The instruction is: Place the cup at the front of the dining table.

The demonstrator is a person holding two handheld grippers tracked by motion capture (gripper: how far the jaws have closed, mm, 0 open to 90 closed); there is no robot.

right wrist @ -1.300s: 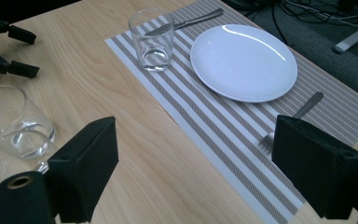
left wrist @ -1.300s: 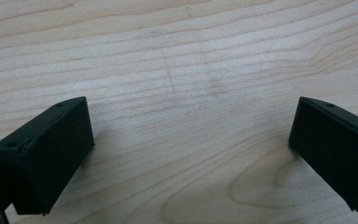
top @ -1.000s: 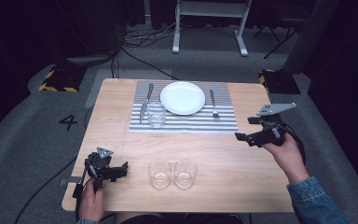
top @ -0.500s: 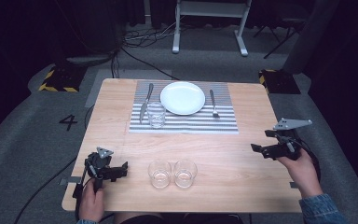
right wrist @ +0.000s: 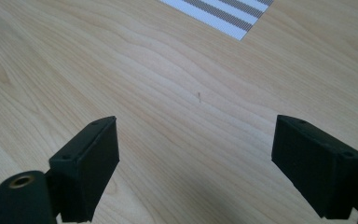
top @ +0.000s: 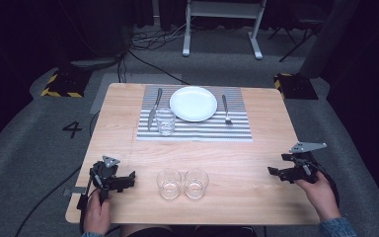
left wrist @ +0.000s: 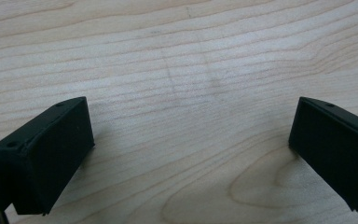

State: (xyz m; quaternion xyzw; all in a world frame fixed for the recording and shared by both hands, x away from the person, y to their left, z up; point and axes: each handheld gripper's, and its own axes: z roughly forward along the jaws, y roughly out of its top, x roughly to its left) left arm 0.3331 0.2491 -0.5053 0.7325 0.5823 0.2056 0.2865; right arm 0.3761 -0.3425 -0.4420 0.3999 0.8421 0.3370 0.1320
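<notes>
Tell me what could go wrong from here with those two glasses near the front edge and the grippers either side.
The two empty glasses stand almost touching, so jaws closing on one could nudge or tip the other. They also sit close to the table front edge, so a knock toward the person might send one off. The right gripper and left gripper both have open, empty jaws; clear glass may slip in them.

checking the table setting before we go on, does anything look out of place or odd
Two clear empty glasses stand side by side near the front edge of the light wooden table, off the grey striped placemat, where a third glass stands. Nothing is spilled or tipped.
</notes>
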